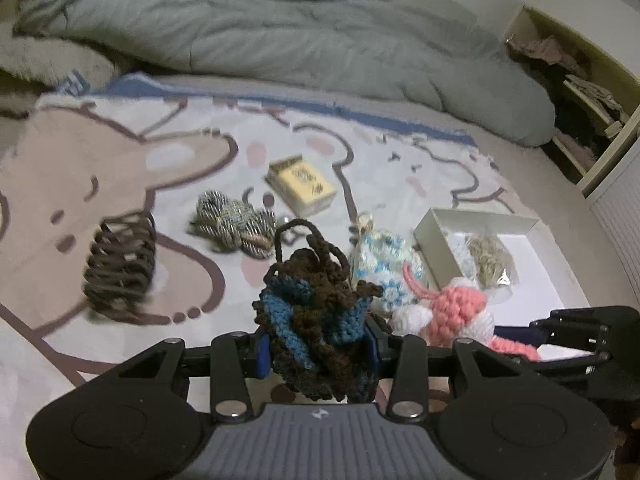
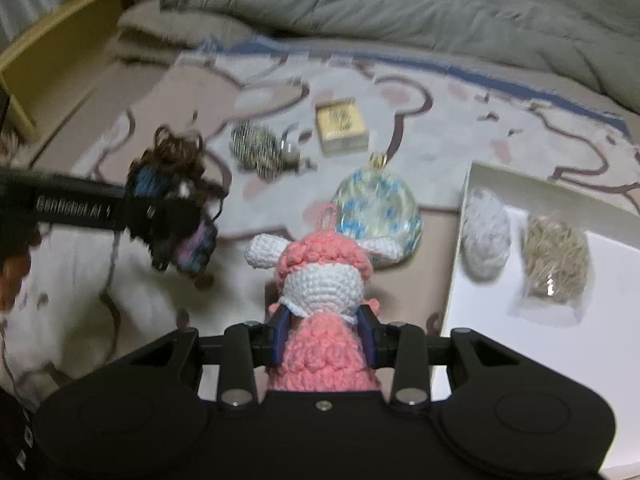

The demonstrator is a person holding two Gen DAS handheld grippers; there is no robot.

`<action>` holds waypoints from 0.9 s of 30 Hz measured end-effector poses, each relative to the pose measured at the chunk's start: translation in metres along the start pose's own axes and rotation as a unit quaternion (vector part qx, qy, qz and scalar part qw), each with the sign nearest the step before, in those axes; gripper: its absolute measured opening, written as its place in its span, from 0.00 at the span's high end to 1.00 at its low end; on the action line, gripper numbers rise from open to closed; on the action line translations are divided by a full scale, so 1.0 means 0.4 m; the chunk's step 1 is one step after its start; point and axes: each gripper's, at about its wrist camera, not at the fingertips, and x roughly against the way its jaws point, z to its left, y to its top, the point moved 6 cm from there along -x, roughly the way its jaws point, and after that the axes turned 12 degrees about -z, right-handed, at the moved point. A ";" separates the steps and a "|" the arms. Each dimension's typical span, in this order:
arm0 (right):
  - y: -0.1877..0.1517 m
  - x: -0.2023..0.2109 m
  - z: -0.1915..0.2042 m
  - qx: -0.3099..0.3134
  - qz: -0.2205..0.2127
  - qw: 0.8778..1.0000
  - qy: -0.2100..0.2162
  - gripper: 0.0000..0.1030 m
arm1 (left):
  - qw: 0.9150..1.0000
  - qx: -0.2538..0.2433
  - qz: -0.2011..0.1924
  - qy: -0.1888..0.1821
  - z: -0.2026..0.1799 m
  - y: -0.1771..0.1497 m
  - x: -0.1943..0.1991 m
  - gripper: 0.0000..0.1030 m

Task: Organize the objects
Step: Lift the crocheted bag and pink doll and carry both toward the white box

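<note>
L gripper point(image 1: 318, 354) clamps a brown-and-blue crocheted pouch point(image 1: 320, 312), lifted off the cartoon-print blanket point(image 1: 120, 168). R gripper point(image 2: 326, 338) pinches a pink-and-white crocheted doll point(image 2: 320, 284), just left of the white open box point(image 2: 600, 300) w/ 2 bundles inside.

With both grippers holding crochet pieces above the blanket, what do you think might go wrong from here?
1. The left gripper pinches the brown and blue crochet bag by soft, bunched yarn; it might slip free, or its loose handles could snag.
2. The right gripper squeezes the pink and white crochet doll low on its body, so the head could flop or catch on the white box wall.
3. The grippers are close together, so they may collide.
</note>
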 end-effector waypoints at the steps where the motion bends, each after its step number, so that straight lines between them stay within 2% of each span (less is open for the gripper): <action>1: 0.010 0.010 0.000 -0.004 -0.009 1.000 0.000 0.64 | 1.000 0.000 -0.006 0.000 -0.001 0.006 0.011 0.58; 8: 0.064 0.073 0.003 -0.028 -0.068 0.997 -0.012 0.64 | 0.999 -0.019 -0.049 0.006 -0.010 0.033 0.098 0.58; 18: 0.102 0.134 0.019 -0.031 -0.120 0.992 -0.028 0.64 | 0.994 -0.068 -0.091 0.007 -0.061 0.045 0.188 0.58; 27: 0.117 0.182 0.021 -0.025 -0.152 0.987 -0.033 0.64 | 0.993 -0.051 -0.108 0.005 -0.090 0.056 0.208 0.58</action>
